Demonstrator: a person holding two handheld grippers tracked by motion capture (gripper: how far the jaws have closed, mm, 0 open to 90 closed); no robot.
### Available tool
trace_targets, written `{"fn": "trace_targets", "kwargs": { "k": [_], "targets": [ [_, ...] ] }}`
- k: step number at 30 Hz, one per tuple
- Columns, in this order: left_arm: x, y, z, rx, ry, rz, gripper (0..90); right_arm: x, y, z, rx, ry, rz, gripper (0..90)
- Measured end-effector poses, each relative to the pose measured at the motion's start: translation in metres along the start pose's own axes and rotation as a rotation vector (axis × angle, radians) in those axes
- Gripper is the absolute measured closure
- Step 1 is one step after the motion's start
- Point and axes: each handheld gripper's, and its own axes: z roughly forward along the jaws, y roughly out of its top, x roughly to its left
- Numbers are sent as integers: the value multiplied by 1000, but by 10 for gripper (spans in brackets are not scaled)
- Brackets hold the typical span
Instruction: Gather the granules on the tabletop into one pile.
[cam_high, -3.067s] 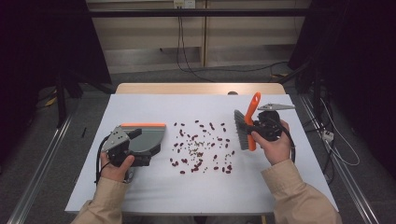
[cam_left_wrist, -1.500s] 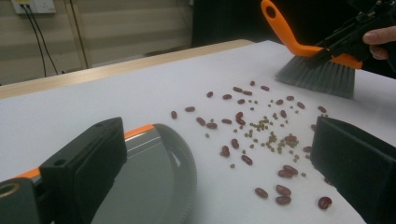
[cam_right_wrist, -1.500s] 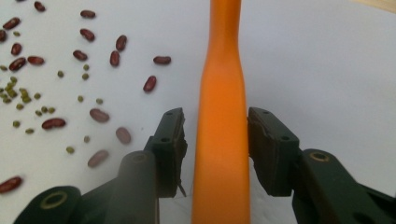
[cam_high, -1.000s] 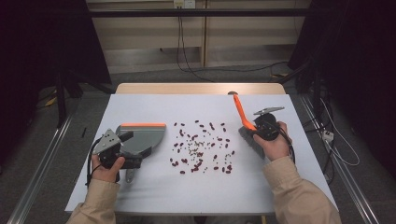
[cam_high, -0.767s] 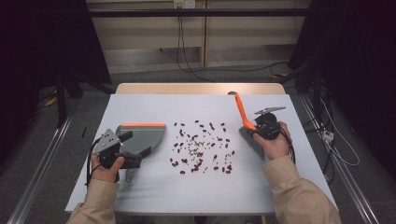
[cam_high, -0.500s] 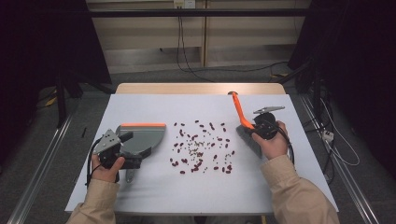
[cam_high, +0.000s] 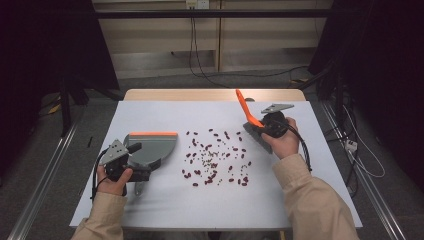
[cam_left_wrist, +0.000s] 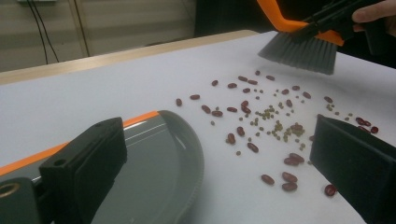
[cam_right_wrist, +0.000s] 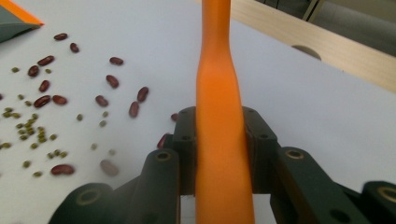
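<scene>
High view: we see right gripper (cam_high: 260, 129) clamped on brush (cam_high: 246, 111) handle, orange handle slanting up and away, bristles by right edge of beans (cam_high: 215, 159) scattered mid-table. Right gripper view: we note both pads pressed on handle. Left gripper (cam_high: 131, 170) grips dustpan (cam_high: 150, 148) handle; whether pads pinch it, we cannot tell. Dustpan flat on table (cam_high: 165, 205), just left of beans, mouth toward them.

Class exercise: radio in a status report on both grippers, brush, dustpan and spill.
Right gripper shut on brush, bristles beside beans. Left gripper at dustpan, grip unclear. Nothing between brush and dustpan except beans.
</scene>
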Motion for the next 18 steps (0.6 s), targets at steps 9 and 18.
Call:
{"fn": "trace_targets", "kwargs": {
  "k": [9, 18],
  "targets": [
    [5, -4, 2, 13, 7, -20, 36, -8, 24, 39, -22, 28, -132, 714],
    [8, -6, 2, 16, 12, -31, 36, -5, 37, 77, -37, 88, -234, 715]
  ]
}}
